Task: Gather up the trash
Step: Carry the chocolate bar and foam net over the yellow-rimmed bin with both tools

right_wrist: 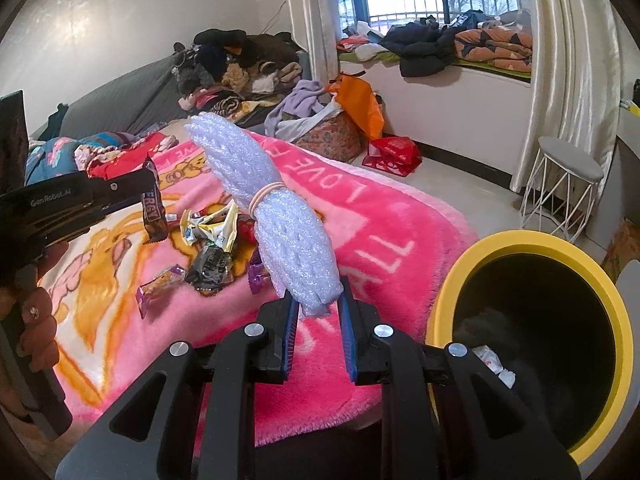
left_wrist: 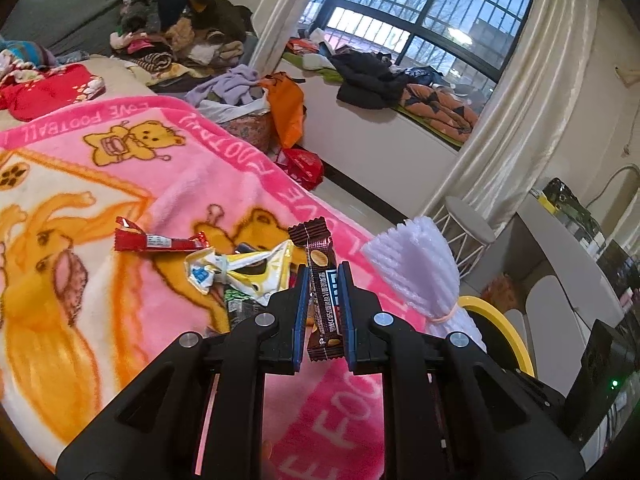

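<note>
My left gripper [left_wrist: 323, 280] is shut on a brown snack-bar wrapper [left_wrist: 323, 292], held upright above the pink blanket [left_wrist: 180, 152]. From the right wrist view the same wrapper [right_wrist: 155, 210] hangs from the left gripper at the left. My right gripper [right_wrist: 318, 300] is shut on the lower end of a white foam net bundle [right_wrist: 280, 208] tied with a rubber band; the bundle [left_wrist: 412, 264] also shows in the left wrist view. Loose wrappers lie on the blanket: a red one [left_wrist: 160, 242], a crumpled white and yellow one [left_wrist: 240, 270], and a purple one [right_wrist: 160, 286]. A yellow-rimmed bin [right_wrist: 532, 244] stands at the right.
A white wire stool [right_wrist: 568, 176] stands by the curtain. Orange and red bags [right_wrist: 360, 104] and a clothes basket sit on the floor beyond the bed. Clothes are piled at the far end of the bed [right_wrist: 240, 64] and on the window ledge [right_wrist: 440, 48].
</note>
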